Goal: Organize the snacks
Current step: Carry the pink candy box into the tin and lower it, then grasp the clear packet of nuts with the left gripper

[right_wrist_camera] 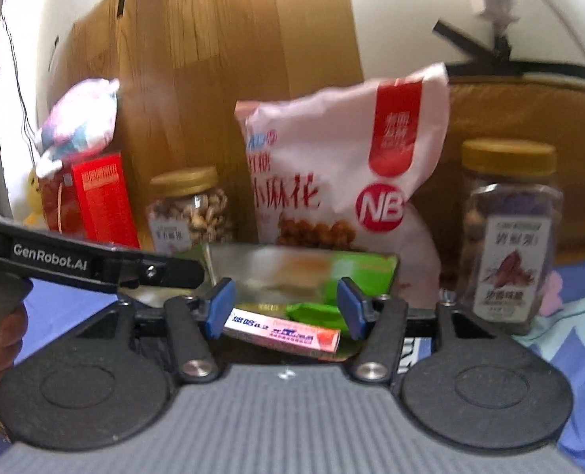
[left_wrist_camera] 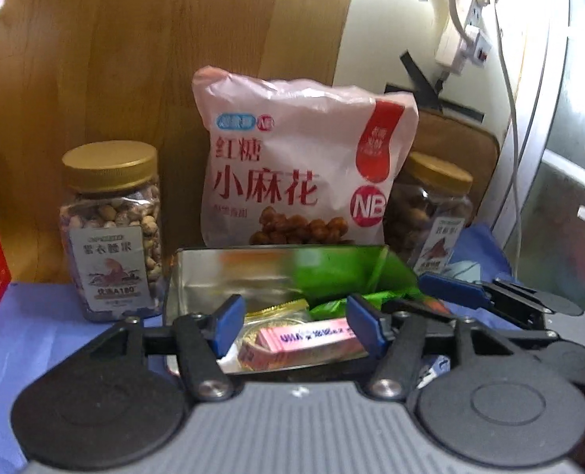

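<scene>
- While both grippers hover over an open metal tin [left_wrist_camera: 197, 276] at lower centre, the left gripper [left_wrist_camera: 292, 324] and right gripper [right_wrist_camera: 286, 308] hold their fingers apart, gripping nothing.
- Inside the tin lie a pink wrapped bar [left_wrist_camera: 304, 339], green packets [left_wrist_camera: 332, 304] and a gold-foil sweet [left_wrist_camera: 276, 312]; the step looks like filling the tin.
- Next likely calls for fetching another small snack or closing the tin.
- Behind stand a pink snack bag [left_wrist_camera: 292, 166] at centre, two gold-lidded jars [left_wrist_camera: 110, 229] [right_wrist_camera: 510, 233] and a red box [right_wrist_camera: 95, 197], on a blue cloth [left_wrist_camera: 55, 316] against a wooden panel [left_wrist_camera: 174, 59].
</scene>
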`<state>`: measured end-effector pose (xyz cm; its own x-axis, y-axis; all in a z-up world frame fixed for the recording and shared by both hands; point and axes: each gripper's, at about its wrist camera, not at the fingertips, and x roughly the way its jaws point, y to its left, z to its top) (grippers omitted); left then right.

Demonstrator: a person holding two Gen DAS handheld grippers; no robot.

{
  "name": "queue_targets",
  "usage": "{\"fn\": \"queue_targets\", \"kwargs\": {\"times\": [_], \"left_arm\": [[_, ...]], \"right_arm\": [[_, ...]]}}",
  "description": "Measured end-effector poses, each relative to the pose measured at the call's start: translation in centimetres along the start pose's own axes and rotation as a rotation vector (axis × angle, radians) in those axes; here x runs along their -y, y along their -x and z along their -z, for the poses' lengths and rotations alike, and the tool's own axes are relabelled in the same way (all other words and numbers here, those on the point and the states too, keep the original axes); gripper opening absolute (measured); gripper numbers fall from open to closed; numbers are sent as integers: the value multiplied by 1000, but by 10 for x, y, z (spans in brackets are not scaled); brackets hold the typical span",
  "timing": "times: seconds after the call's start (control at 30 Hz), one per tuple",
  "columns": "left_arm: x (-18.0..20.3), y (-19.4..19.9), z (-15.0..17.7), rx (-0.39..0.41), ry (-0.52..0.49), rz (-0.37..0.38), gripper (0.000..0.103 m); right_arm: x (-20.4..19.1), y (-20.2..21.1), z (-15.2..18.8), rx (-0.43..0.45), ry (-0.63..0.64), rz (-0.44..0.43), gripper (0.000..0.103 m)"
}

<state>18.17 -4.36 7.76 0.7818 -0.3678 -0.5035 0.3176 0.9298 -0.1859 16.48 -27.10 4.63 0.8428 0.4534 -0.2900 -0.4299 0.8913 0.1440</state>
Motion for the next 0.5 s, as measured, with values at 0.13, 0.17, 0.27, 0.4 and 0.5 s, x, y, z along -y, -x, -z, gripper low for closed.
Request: {"fn": "queue_targets", "kwargs": {"times": [0.13, 0.17, 0.27, 0.4, 0.5], "left_arm": [[-11, 32, 1, 29, 68, 22, 61], [-15, 39, 3, 28, 83, 32, 61], [-24, 57, 20, 0, 136, 69, 61], [-30, 52, 46, -96, 184, 99, 61], [-36, 33, 58, -185, 226, 102, 61]], "right_arm": [[2, 17, -7, 26, -60, -51, 60], [4, 25, -7, 16, -96, -101, 60], [11, 38, 2, -46, -205, -248, 59], [18, 34, 25, -195, -330, -296, 41], [25, 22, 43, -285, -401, -260, 40]]}}
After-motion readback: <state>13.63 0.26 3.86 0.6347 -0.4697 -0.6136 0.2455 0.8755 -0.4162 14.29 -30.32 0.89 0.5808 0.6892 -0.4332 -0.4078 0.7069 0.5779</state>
